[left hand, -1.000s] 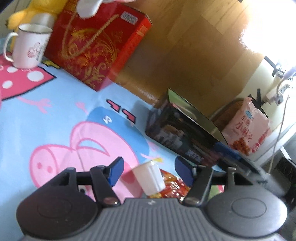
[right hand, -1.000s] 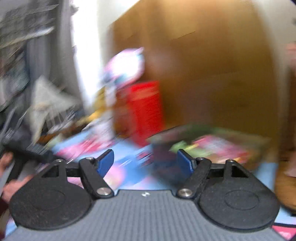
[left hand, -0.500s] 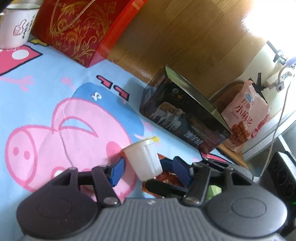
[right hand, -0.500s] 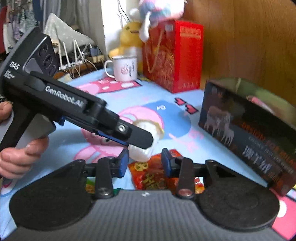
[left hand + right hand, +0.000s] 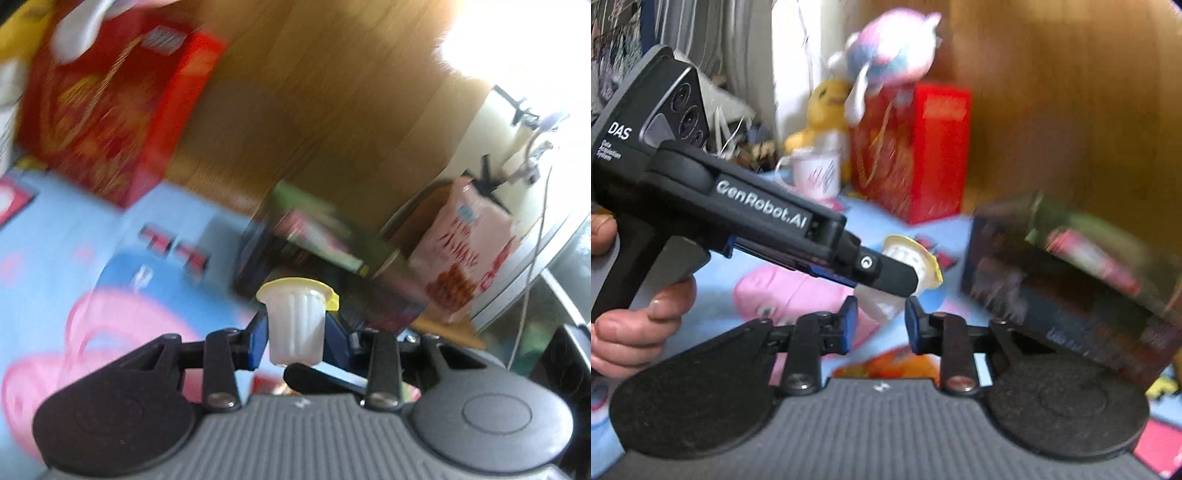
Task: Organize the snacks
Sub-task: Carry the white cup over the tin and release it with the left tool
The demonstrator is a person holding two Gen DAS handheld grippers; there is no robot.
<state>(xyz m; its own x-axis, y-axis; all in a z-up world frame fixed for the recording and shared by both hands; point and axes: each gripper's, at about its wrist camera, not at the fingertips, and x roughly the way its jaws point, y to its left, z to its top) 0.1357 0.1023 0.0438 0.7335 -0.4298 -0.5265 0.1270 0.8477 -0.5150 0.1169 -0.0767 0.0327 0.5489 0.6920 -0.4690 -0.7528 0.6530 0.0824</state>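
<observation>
Left gripper (image 5: 295, 341) has just clamped shut on the jelly cup (image 5: 295, 321), blue pads squeezing its ribbed wall, yellow lid up. It looks light, thin plastic, slick and crushable, so mid-wall below the rim is probably the safest hold, gently. A second ago that cup lay tipped on the cartoon mat (image 5: 66, 258); now it's upright and off it.

Right gripper (image 5: 878, 325) has been closing too, but its jaws stand apart on nothing, the cup (image 5: 912, 266) just past them at twelve o'clock, carried by the left gripper (image 5: 897, 275). An orange snack packet (image 5: 897, 363) lies beneath.

Farther, at two o'clock, the dark snack box (image 5: 325, 266); at ten o'clock, the red gift box (image 5: 110, 110).
</observation>
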